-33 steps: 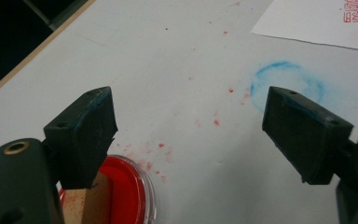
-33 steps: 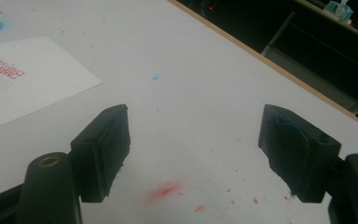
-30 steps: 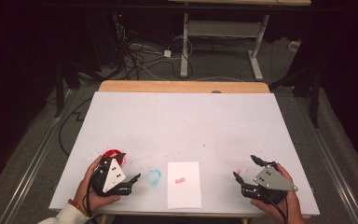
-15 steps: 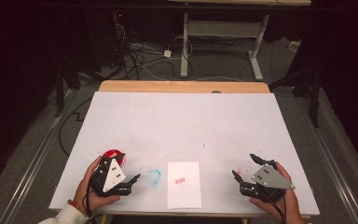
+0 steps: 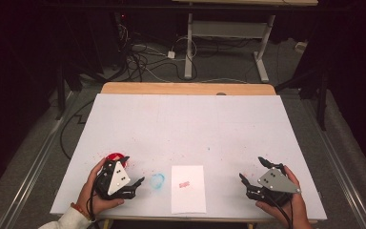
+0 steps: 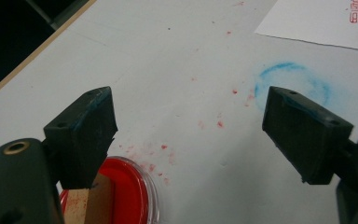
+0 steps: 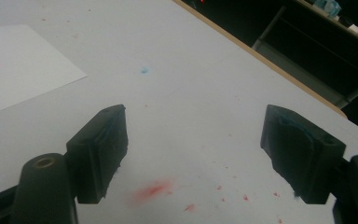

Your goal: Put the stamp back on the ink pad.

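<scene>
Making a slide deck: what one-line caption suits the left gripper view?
Open left gripper poised above a red ink pad holding a wooden stamp, stamped paper beyond.

I see a red ink pad (image 5: 115, 158) at the lower left, a pale wooden block (image 6: 95, 201) on it. The white paper (image 5: 188, 189) carries a red stamp mark (image 5: 184, 184). A blue ring stain (image 5: 157, 180) and red specks dot the white table (image 5: 186, 124). Both grippers' jaws are black.
</scene>
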A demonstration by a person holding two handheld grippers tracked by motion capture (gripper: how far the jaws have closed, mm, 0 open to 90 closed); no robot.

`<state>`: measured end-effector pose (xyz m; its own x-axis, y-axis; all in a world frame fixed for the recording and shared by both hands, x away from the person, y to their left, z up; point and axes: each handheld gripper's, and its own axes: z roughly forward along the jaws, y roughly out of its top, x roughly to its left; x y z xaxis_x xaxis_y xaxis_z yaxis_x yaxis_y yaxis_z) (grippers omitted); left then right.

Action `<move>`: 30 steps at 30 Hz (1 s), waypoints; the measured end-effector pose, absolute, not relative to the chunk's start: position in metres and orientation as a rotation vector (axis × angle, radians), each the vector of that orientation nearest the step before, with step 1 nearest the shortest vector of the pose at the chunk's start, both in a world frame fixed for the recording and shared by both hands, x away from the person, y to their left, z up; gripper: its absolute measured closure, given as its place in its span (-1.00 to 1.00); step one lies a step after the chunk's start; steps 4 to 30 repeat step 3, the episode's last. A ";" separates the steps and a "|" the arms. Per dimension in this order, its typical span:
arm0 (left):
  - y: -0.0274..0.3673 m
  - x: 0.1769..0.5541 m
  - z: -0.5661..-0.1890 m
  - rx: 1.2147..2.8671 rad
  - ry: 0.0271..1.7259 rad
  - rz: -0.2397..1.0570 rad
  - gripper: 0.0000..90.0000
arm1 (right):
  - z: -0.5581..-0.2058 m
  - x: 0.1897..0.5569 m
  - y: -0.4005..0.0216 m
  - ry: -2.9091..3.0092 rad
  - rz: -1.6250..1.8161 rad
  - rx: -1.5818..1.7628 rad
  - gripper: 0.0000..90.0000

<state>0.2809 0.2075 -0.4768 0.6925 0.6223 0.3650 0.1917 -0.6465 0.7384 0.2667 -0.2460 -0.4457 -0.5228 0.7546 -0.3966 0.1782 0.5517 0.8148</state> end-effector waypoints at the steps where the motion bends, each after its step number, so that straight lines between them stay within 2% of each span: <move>1: 0.207 0.281 -0.477 2.213 0.619 0.809 -0.62 | -0.446 0.267 -0.246 2.006 0.943 0.756 -0.49; 30: 0.207 0.282 -0.477 2.205 0.627 0.803 -0.62 | -0.446 0.268 -0.247 2.002 0.945 0.761 -0.49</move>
